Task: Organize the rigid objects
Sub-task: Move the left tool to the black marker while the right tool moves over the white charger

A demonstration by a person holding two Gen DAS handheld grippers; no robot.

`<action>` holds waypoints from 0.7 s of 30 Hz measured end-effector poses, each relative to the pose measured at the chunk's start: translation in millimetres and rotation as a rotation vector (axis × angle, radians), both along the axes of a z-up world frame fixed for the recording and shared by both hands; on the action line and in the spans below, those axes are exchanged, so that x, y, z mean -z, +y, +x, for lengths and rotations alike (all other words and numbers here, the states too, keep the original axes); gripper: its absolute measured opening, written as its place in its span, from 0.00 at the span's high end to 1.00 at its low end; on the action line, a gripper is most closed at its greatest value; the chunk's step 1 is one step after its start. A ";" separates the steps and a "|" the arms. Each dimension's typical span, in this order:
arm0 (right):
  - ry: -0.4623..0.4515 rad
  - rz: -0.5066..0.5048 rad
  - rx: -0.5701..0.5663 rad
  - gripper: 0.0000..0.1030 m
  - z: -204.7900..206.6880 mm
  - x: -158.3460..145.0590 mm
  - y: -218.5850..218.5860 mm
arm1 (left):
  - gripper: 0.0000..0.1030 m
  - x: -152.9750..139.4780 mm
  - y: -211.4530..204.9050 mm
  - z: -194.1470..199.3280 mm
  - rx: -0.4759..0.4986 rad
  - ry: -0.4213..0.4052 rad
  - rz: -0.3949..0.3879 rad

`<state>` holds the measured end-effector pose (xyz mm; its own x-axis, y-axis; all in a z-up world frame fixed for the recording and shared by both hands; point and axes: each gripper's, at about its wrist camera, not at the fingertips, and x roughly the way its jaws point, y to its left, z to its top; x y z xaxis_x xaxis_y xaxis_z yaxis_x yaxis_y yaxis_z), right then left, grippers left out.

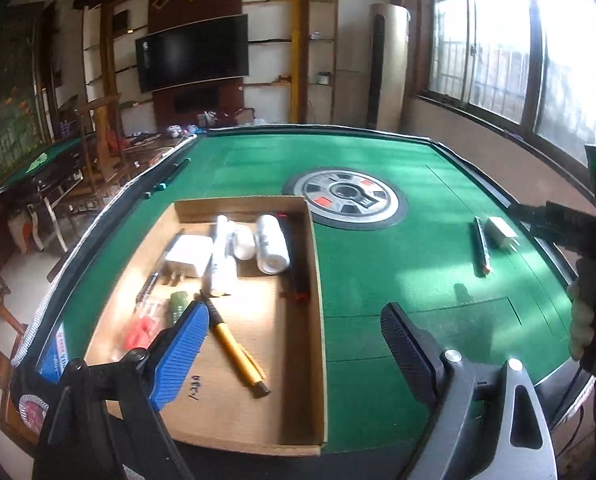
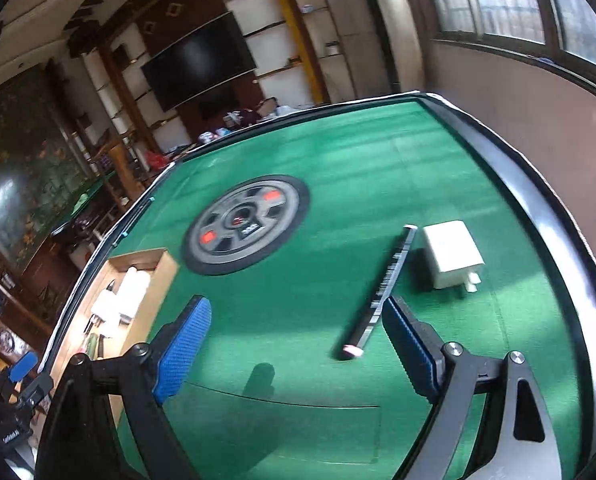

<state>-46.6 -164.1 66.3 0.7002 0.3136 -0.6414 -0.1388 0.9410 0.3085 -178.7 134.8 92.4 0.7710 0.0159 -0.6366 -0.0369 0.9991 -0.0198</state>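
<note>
Nearest in the left wrist view: left gripper point(image 1: 294, 328) spread wide, nothing between the pads, hovering over the near end of the cardboard tray point(image 1: 320, 292). Just beyond, inside the tray, a yellow pen point(image 1: 236, 350) lying diagonally; farther in, a white charger point(image 1: 190, 256), white cylindrical containers point(image 1: 272, 244) and small red and green items at the left wall, too blurred to name. In the right wrist view: right gripper point(image 2: 298, 340) likewise spread and empty, above the green felt point(image 2: 338, 168). Still outside the tray, on the right side of the table: black pen point(image 2: 382, 292), its near end beside the right finger, not touching as far as can be told, and just right of it the white plug adapter point(image 2: 452, 254), prongs toward the near side. Likely handling of the pen: light, stiff, round, liable to roll; best pinched across the barrel at mid-length. Likely handling of the adapter: light, rigid, smooth plastic, possibly slippery; best gripped on the two flat faces, clear of the prongs. Farthest: round centre console point(image 2: 246, 224) of the table.
</note>
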 end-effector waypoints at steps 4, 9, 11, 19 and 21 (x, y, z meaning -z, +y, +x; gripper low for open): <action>-0.004 0.012 0.098 0.15 -0.2 1.8 -45.0 | 0.12 5.8 -29.2 7.6 0.049 0.033 0.061; -0.013 -0.026 0.148 0.15 8.4 3.0 -74.7 | 0.12 13.0 -54.0 19.1 0.060 0.082 0.141; -0.003 -0.039 0.161 0.15 16.6 6.0 -81.3 | 0.12 15.5 -59.2 24.0 0.060 0.098 0.151; 0.043 -0.031 0.202 0.15 52.8 21.0 -106.6 | 0.12 23.3 -86.8 43.7 0.083 0.155 0.198; 0.044 -0.033 0.209 0.15 59.3 22.6 -110.6 | 0.12 25.1 -94.6 48.1 0.092 0.165 0.213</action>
